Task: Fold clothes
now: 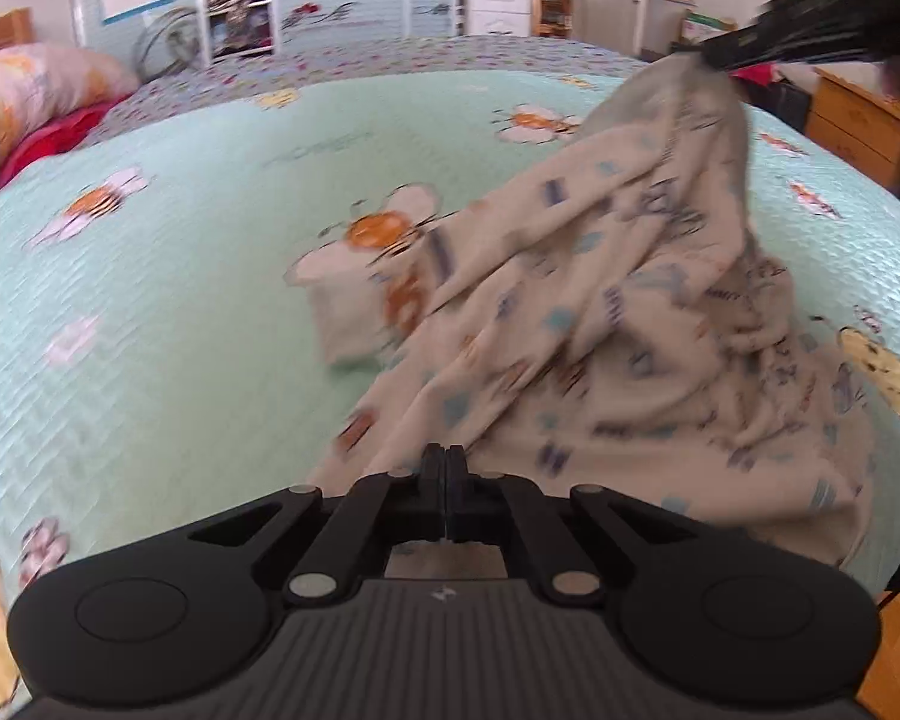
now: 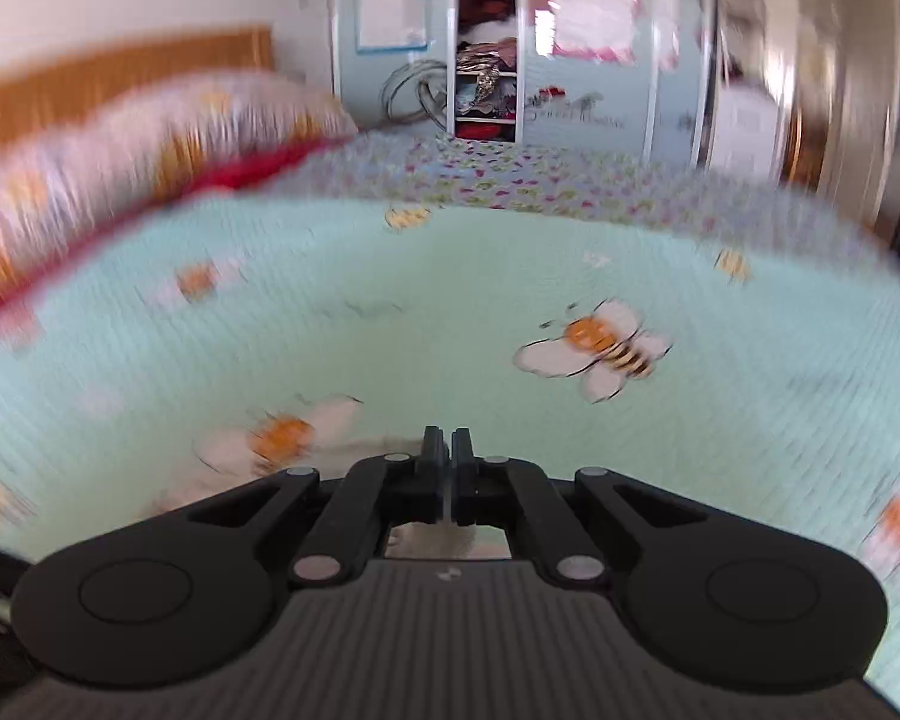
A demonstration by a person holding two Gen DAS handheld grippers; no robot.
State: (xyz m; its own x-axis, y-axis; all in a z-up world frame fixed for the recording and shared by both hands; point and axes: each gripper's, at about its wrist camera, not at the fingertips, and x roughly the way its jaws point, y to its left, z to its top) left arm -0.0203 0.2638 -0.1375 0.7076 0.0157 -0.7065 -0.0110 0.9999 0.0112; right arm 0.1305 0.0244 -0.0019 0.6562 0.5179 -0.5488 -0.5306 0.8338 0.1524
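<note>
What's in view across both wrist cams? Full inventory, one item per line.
garment: 1, cream with blue and orange print, lifted off the bed, held at two points
bedspread: 1, mint green with bee print, covers the bed
pillow: 1, pink and orange floral, head end of the bed
headboard: 1, wooden, behind the pillow
wardrobe: 1, pale blue, door open, far wall
wooden drawers: 1, right of the bed
left gripper: black, fingers shut on garment's lower edge
right gripper: black, fingers shut on garment's top
</note>
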